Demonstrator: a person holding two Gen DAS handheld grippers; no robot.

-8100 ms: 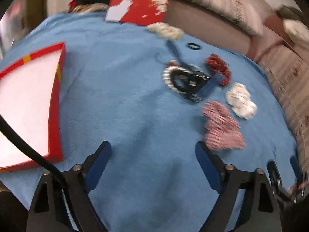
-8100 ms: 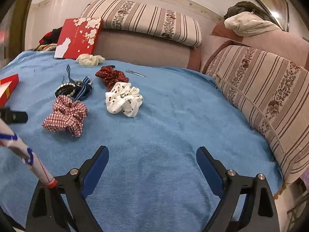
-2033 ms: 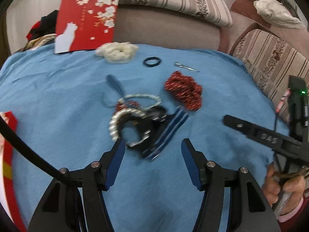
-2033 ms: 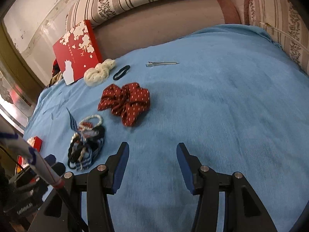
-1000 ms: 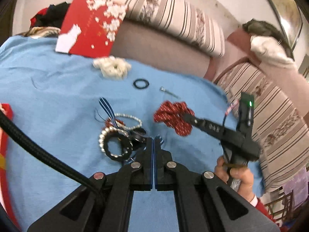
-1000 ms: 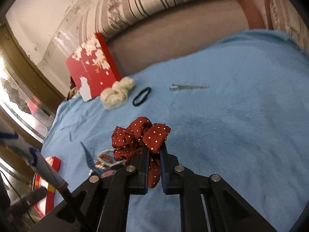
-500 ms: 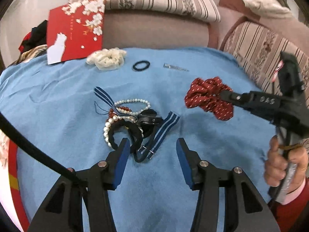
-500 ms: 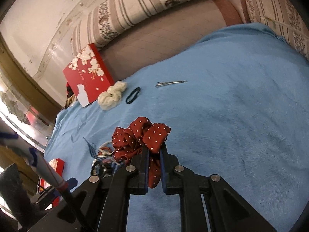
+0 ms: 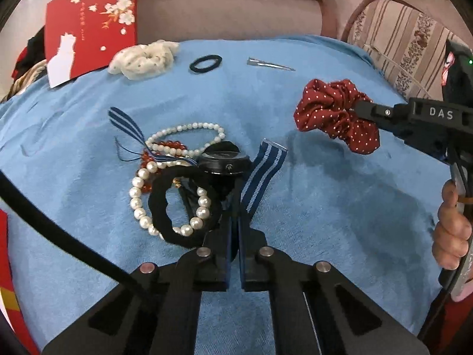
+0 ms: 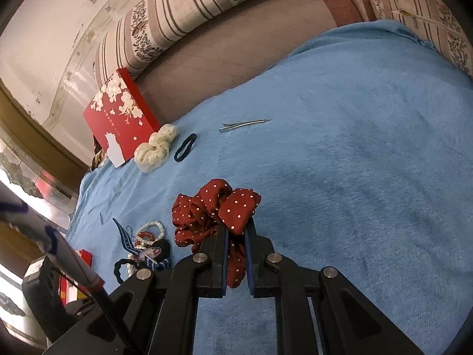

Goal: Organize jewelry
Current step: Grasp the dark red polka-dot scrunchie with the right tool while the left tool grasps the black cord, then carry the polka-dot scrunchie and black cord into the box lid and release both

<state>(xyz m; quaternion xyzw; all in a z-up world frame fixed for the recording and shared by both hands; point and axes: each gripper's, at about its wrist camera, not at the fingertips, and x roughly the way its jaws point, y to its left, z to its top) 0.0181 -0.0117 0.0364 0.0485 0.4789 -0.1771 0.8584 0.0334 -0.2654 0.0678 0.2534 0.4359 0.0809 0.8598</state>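
Left wrist view: the left gripper (image 9: 235,204) points down at a tangle of jewelry on the blue towel (image 9: 325,207), jaws clenched together. Their tips meet at the blue-and-white striped watch strap (image 9: 261,177), just under the black watch face (image 9: 223,162); whether the strap is pinched between the pads is hidden by the fingers themselves. Beside them lie a black hair tie (image 9: 177,207) threaded through a large-pearl bracelet (image 9: 139,201), a small-pearl bracelet (image 9: 186,131) and red beads (image 9: 165,146), partly covered by the others. Farther back lie a cream scrunchie (image 9: 145,59), a thin black elastic (image 9: 206,63) and a metal hair clip (image 9: 270,64). A red box lid (image 9: 91,20) with white blossoms leans on the sofa back; another red box (image 9: 7,266) is cut off at the left edge.

Right wrist view: the right gripper (image 10: 236,236) grasps the red polka-dot scrunchie (image 10: 212,210), held clear of the towel, its lower fold hidden between the fingers. In the left view only part of the hand (image 9: 450,230) on its handle shows.
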